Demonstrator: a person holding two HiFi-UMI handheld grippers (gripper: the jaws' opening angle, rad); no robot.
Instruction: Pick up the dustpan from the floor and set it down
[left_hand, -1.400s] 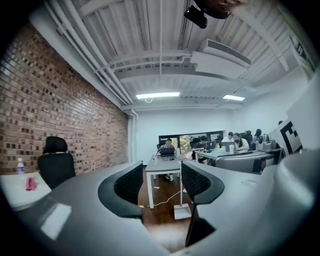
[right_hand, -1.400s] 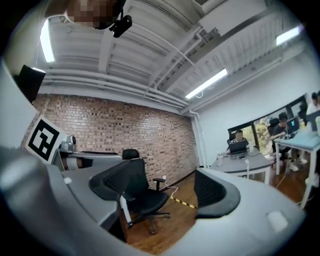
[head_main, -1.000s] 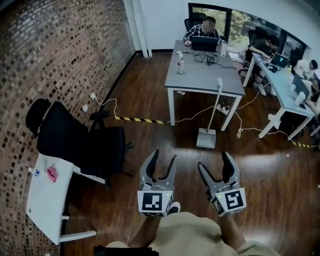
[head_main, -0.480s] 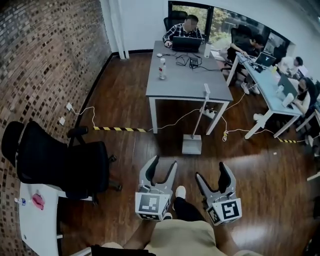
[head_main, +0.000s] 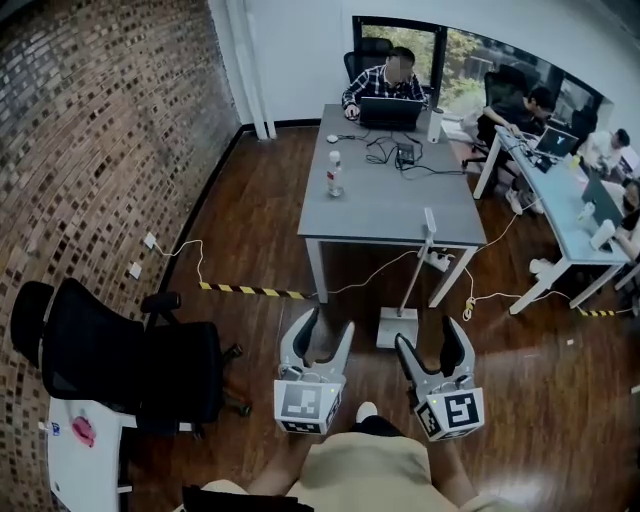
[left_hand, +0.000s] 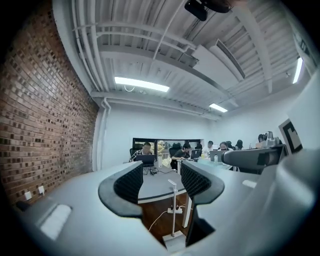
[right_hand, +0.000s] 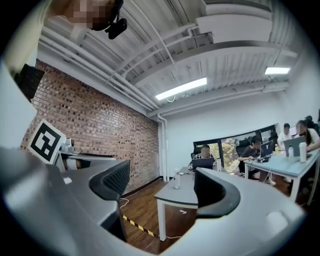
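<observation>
Dustpan (head_main: 397, 327) stands on the wood floor just in front of the grey desk (head_main: 390, 205). Its pan lies flat on the boards and its long handle rises upright, so that the grip end shows against the desk's front edge. Parked like that, it can likely be taken by the handle rather than scooped from low down.

Both grippers are held level and side by side in front of the person, pointing toward the desk, and in the head view the dustpan lies ahead between them. The left gripper (head_main: 327, 323) has its jaws spread wide with nothing in them. Its own view frames the handle in the gap, but some way off and lower, so nothing touches yet. The right gripper (head_main: 428, 336) is just as wide open and empty. Its view looks past the desk's corner to the striped tape (head_main: 250, 290) on the floor, and the dustpan does not show there. The left one therefore seems better lined up for the grasp.

This reads as the approach, with the jaws set open in advance so the thin handle can slip between the pads. A white cable (head_main: 370, 272) trails across the floor close to the pan, and a lift might snag it.
</observation>
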